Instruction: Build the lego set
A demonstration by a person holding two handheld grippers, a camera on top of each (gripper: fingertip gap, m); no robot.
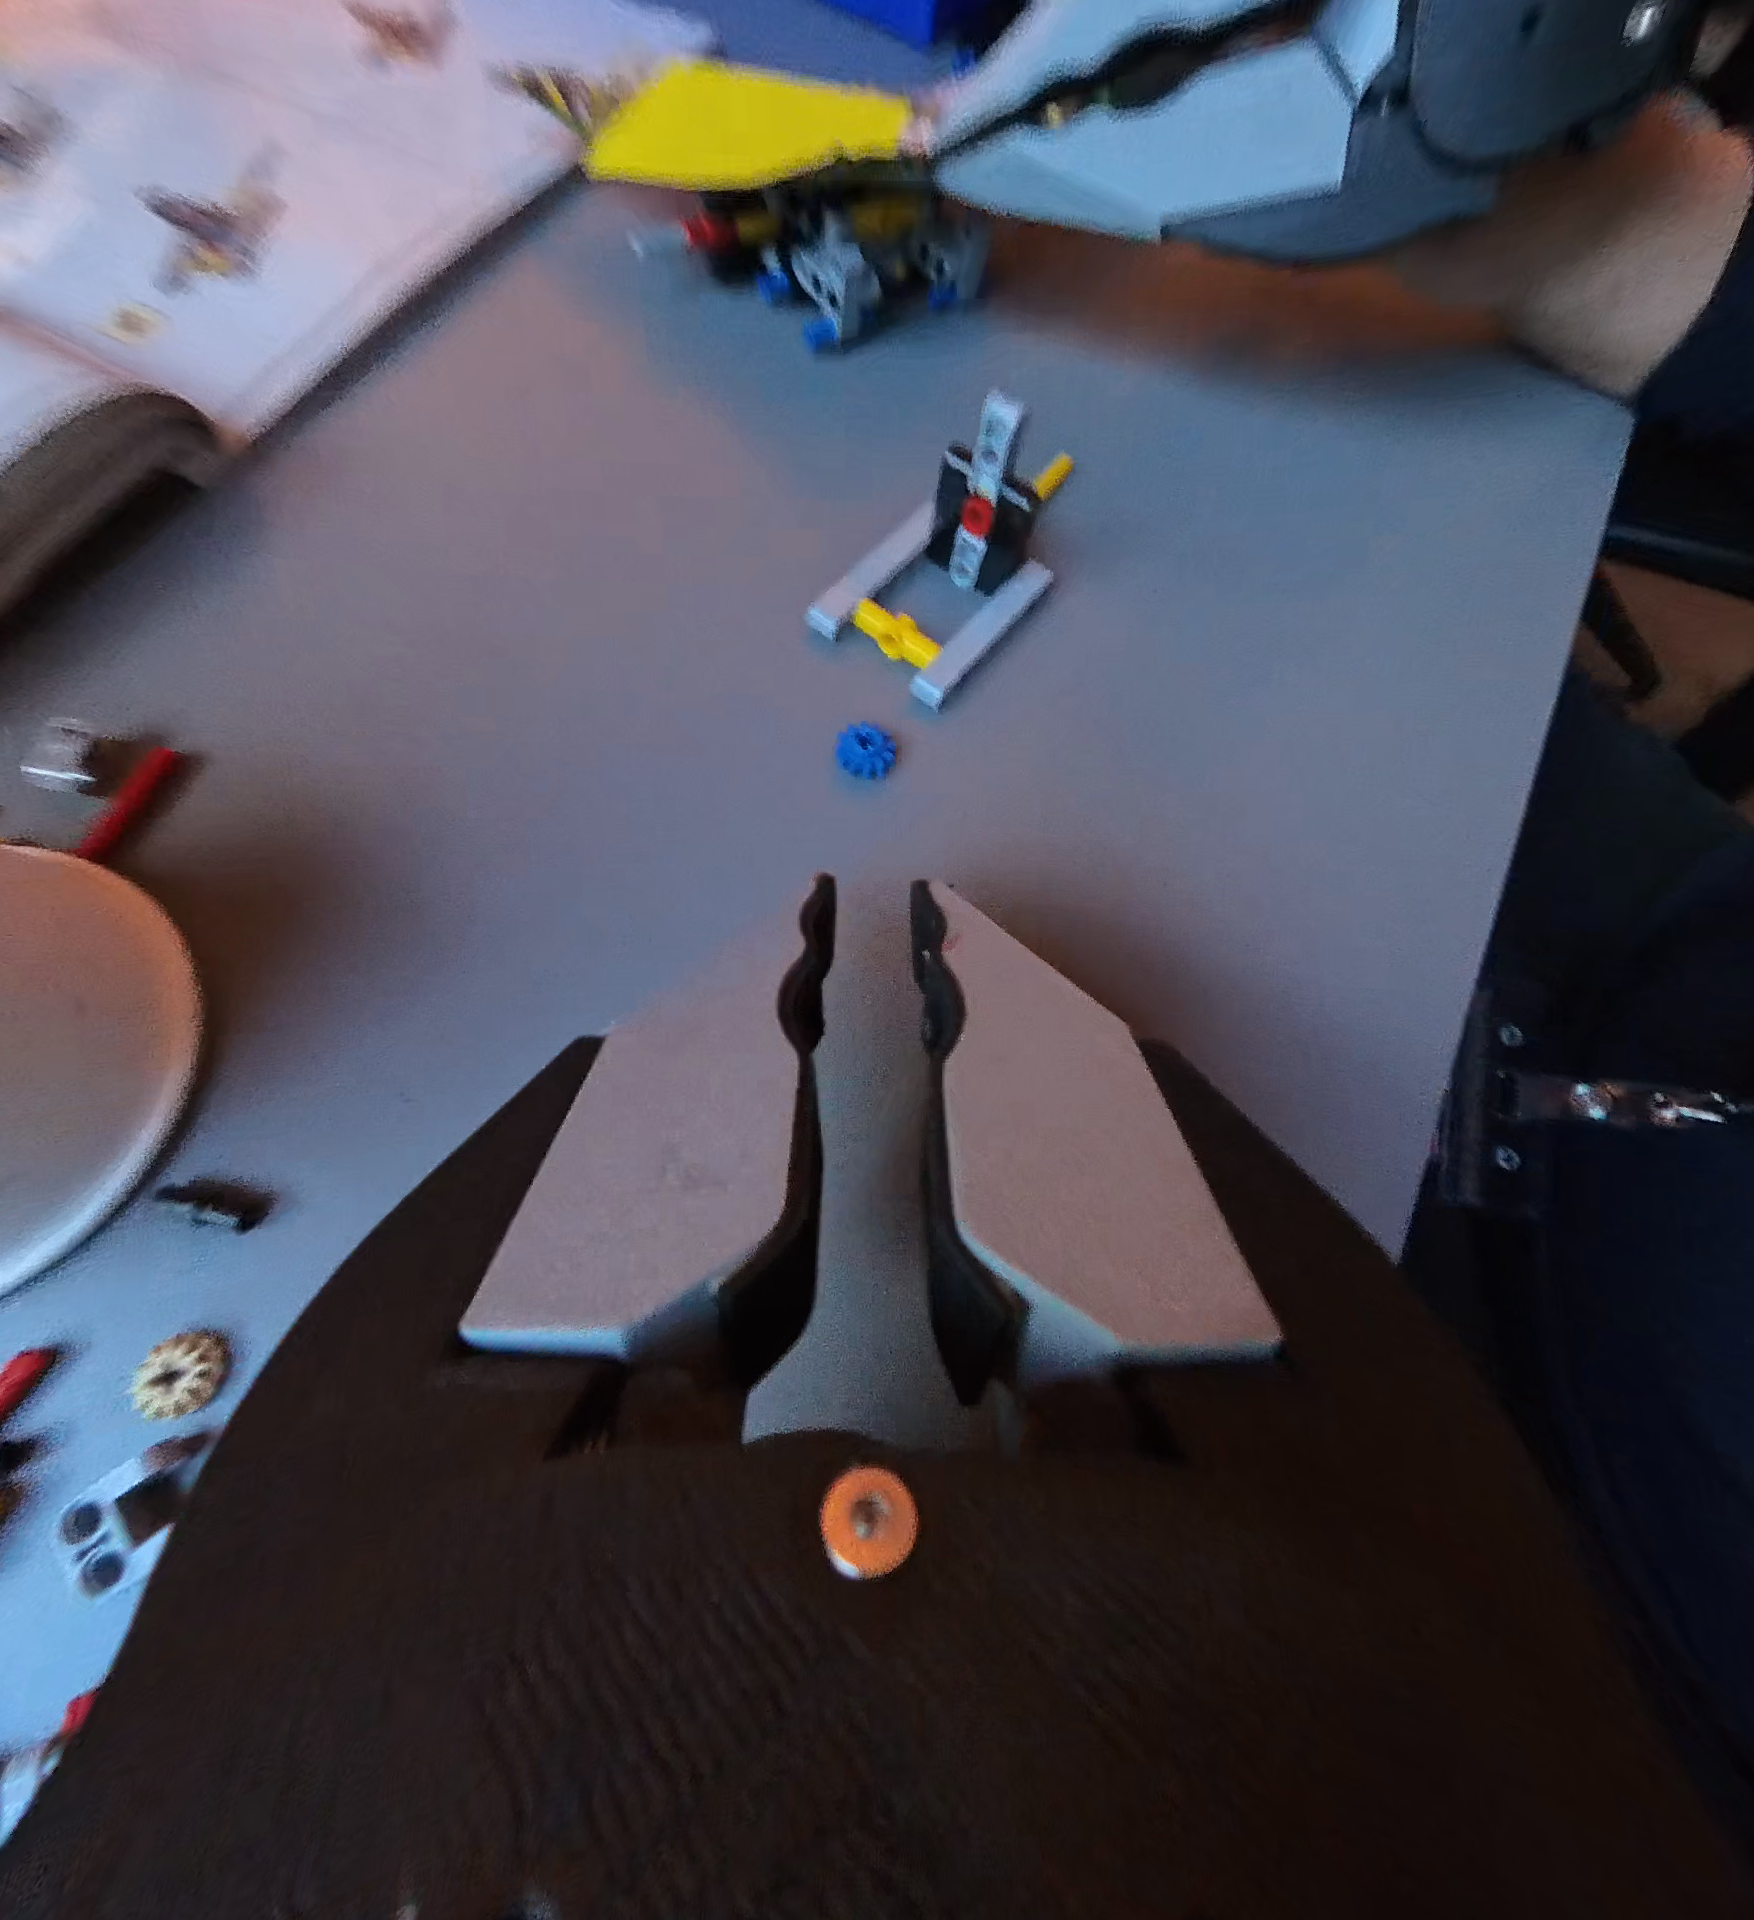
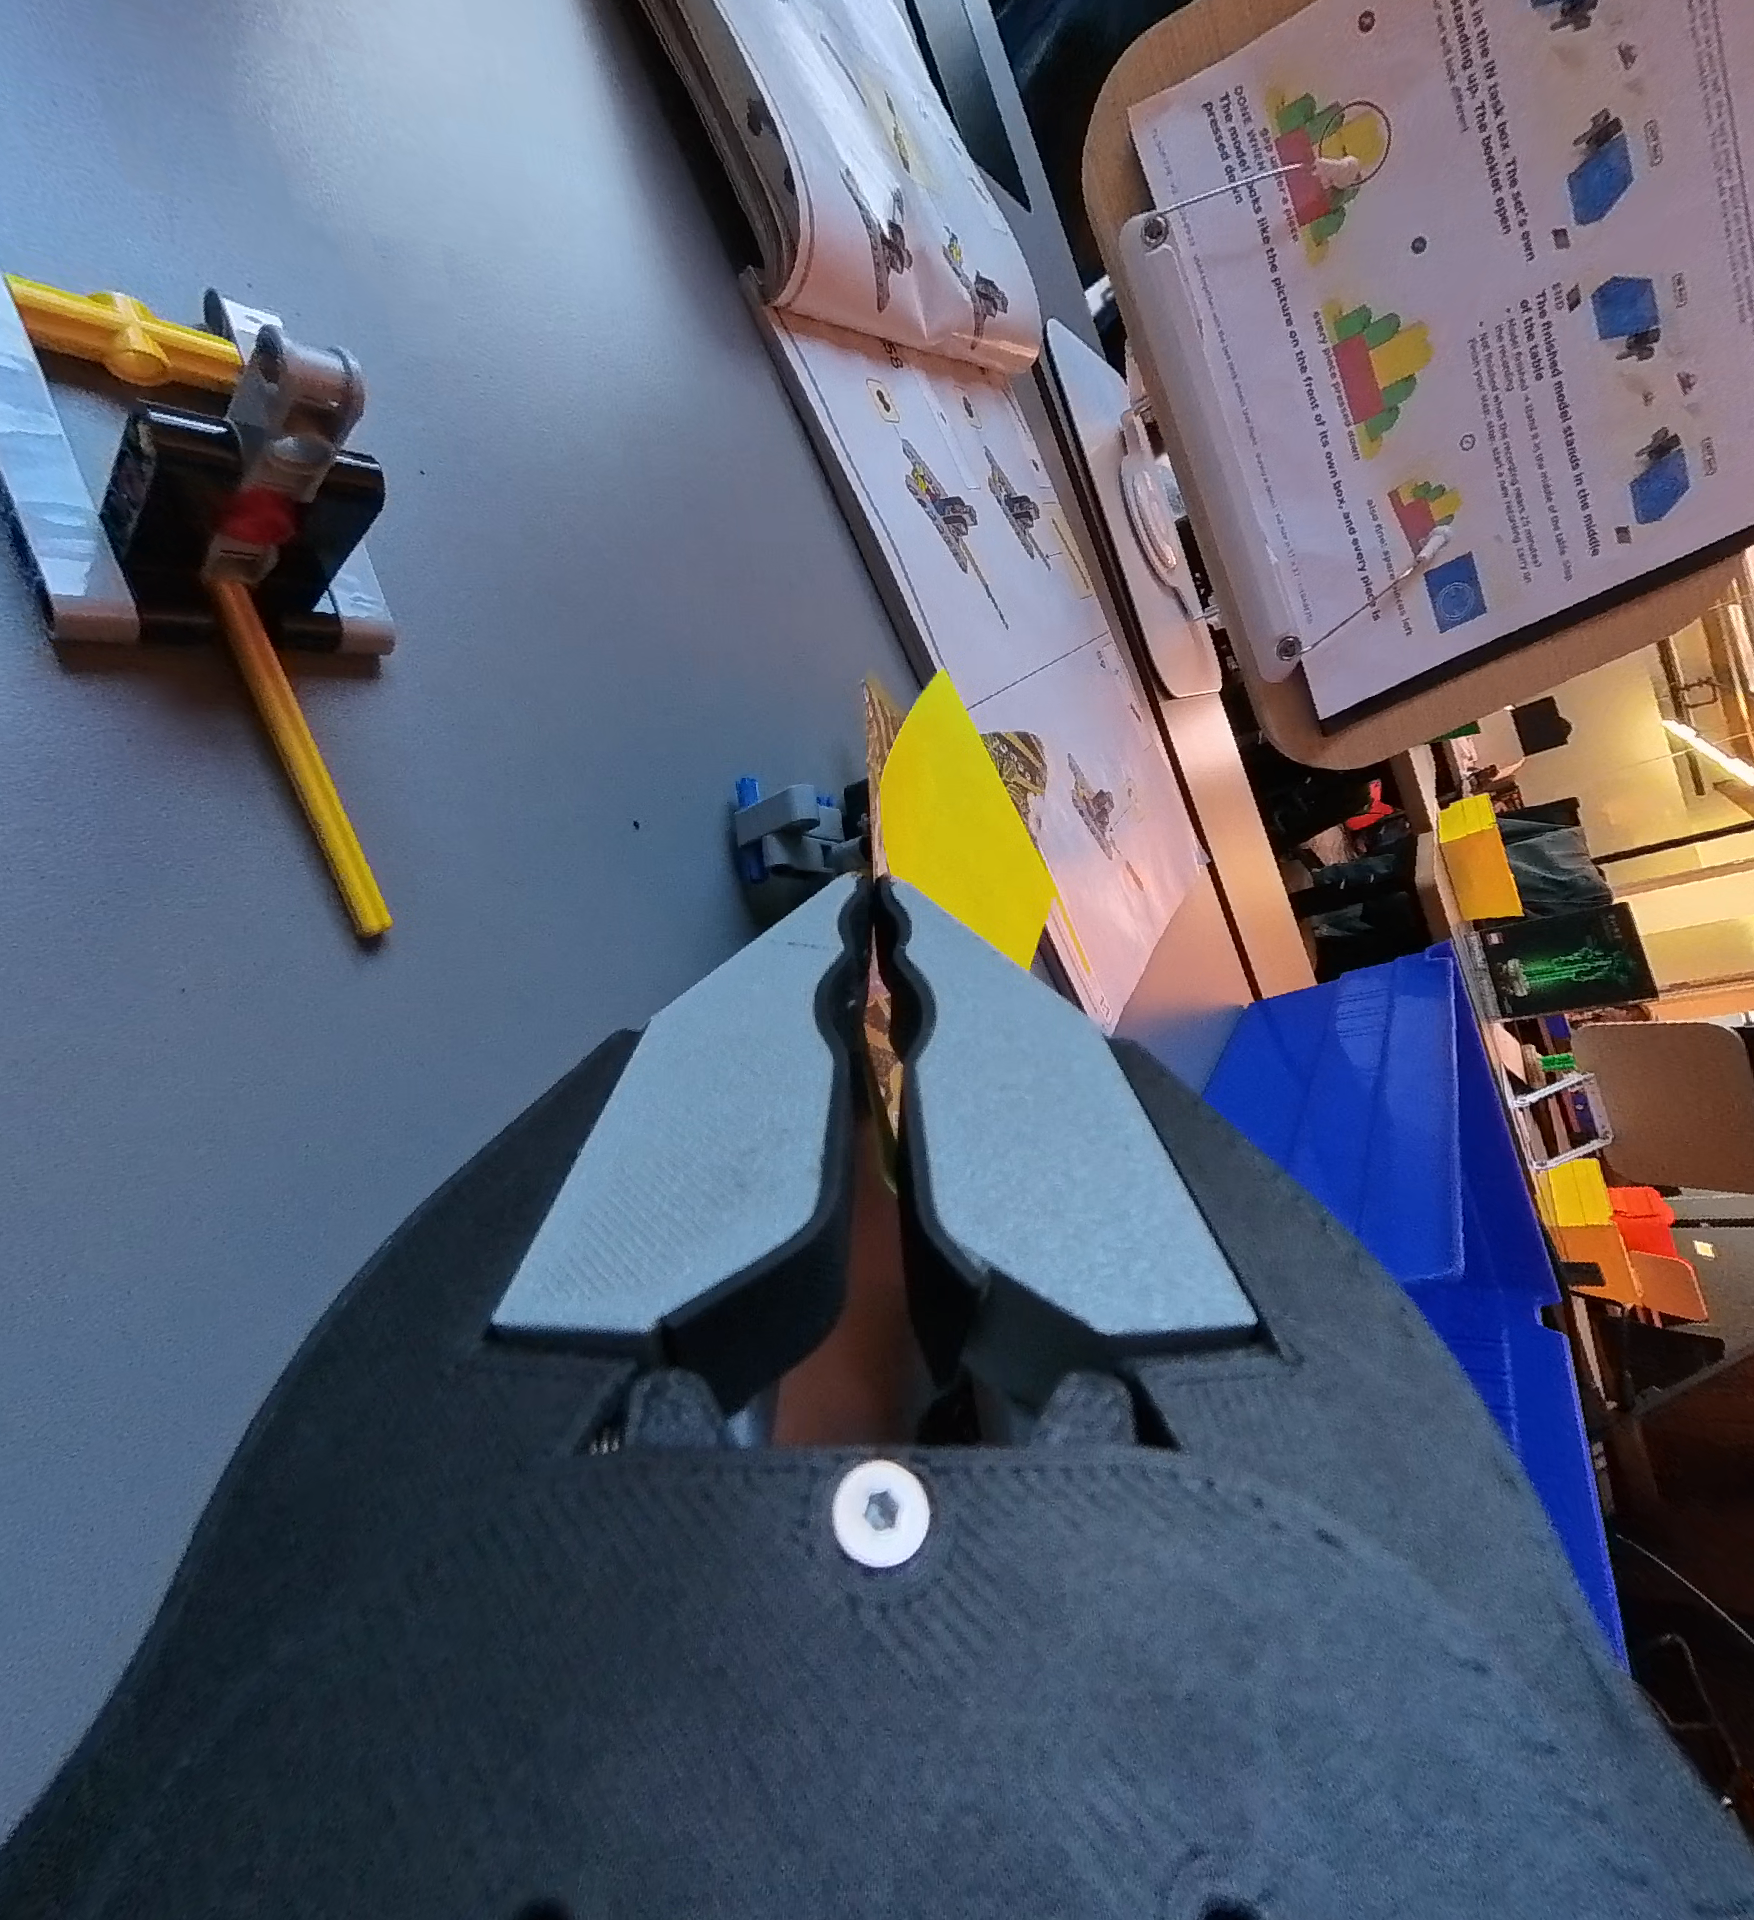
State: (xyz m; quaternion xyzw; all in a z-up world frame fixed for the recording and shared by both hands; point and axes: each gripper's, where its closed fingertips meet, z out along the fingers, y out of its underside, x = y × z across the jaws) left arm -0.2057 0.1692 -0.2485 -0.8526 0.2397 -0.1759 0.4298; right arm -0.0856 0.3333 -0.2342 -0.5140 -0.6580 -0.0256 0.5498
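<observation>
- While your right gripper (image 2: 871, 894) reaches to the far edge of the grey worktop (image 1: 540, 582), its fingers (image 2: 748, 1049) are closed flat on a yellow page (image 2: 956, 831) of the open instruction booklet (image 2: 966, 488); the page stands lifted off the spread, pinched between both pads.
- Beside that booklet lies a blue bin (image 2: 1372, 1122), and above it a clipboard with a printed sheet (image 2: 1475, 312).
- To your left a white plate (image 1: 31, 1060) sits on the worktop with loose pieces scattered round it: red axles, a tan gear, a few grey and yellow parts.
- Under the lifted page stands a larger part-built model (image 1: 842, 260) of grey, black, blue and red pieces.
- Nearer you rests the small grey frame assembly (image 1: 946, 561), with a black block, a red bush, a yellow connector and a long yellow axle (image 2: 301, 758); it looks only partly built, so I judge much building is left.
- Your left gripper (image 1: 871, 888) hangs just above the worktop, fingers (image 1: 811, 966) slightly parted and holding nothing.
- Just ahead of it lies a small blue gear (image 1: 865, 748), apart from the frame and untouched.
</observation>
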